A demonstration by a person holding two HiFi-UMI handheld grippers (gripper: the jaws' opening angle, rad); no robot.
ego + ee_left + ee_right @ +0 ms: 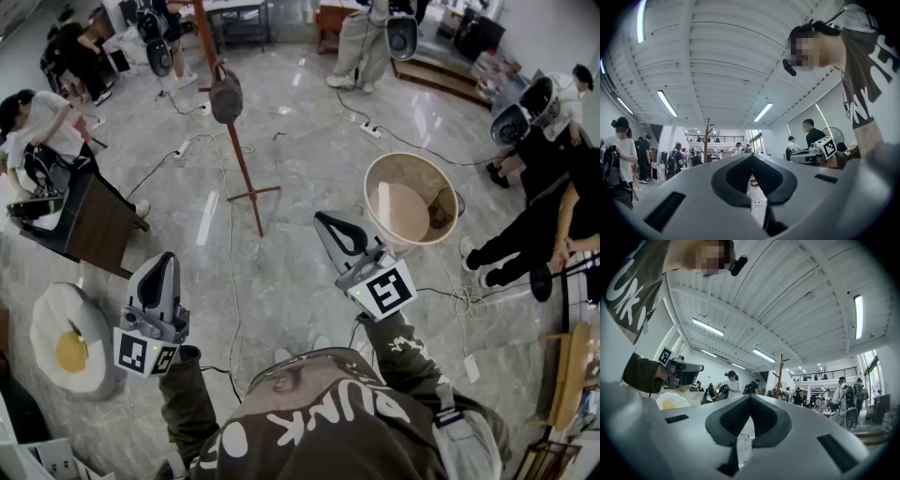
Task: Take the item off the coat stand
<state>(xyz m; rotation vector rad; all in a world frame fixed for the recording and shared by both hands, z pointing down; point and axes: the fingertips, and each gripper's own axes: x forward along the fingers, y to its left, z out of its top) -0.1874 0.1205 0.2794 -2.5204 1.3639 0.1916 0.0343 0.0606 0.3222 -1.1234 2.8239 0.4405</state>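
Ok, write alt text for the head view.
A person holds the left gripper and right gripper, both shut, over a floor, facing a coat stand with a grey item hung on it. A basket stands at right, an egg cushion at left.

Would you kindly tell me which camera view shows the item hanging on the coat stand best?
The head view: the dark item hangs in plain sight on the coat stand. The left gripper view and right gripper view show only the distant stand; the item cannot be made out there.
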